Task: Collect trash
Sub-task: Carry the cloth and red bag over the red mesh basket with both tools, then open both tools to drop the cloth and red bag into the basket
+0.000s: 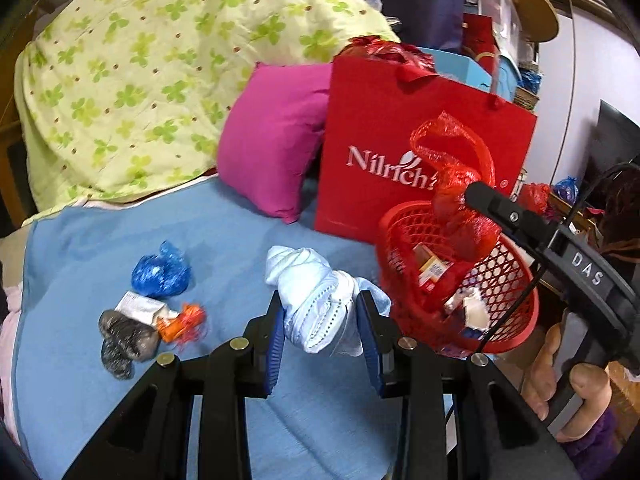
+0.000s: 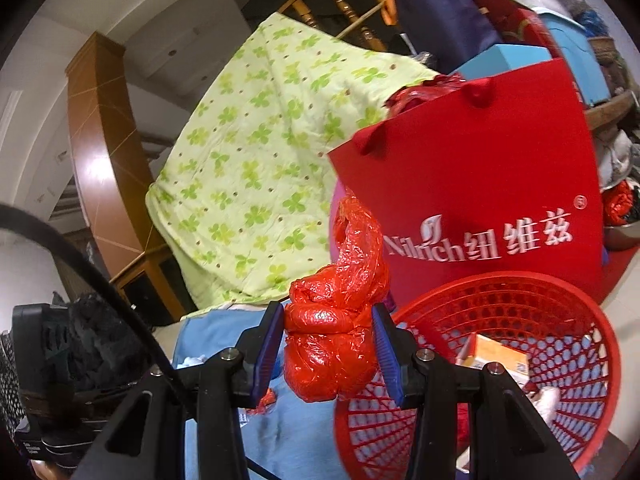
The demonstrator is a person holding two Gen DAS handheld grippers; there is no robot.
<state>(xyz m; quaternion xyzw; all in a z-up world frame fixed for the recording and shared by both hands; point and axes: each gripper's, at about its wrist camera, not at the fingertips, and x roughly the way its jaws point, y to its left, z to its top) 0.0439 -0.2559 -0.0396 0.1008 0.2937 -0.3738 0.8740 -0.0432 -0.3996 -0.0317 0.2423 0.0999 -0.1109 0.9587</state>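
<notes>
My left gripper (image 1: pixel 320 316) is shut on a crumpled white face mask (image 1: pixel 316 300), held above the blue bedsheet (image 1: pixel 96 248). My right gripper (image 2: pixel 329 338) is shut on a knotted red plastic bag (image 2: pixel 332 344), and in the left wrist view that red plastic bag (image 1: pixel 456 184) hangs over the red mesh basket (image 1: pixel 404 224). The red mesh basket (image 2: pixel 532 292) holds a small orange carton (image 2: pixel 496 358) and other scraps. On the sheet to the left lie a blue plastic wad (image 1: pixel 160 272), a grey wad (image 1: pixel 124 340), a white wrapper (image 1: pixel 138 306) and an orange wrapper (image 1: pixel 182 322).
A red paper shopping bag (image 1: pixel 400 128) stands behind the basket, beside a magenta pillow (image 1: pixel 276 136). A green clover-print quilt (image 1: pixel 132 76) is piled at the back. A person's hand (image 1: pixel 576 384) grips the right tool's handle. Boxes and clutter (image 1: pixel 492 32) fill the far right.
</notes>
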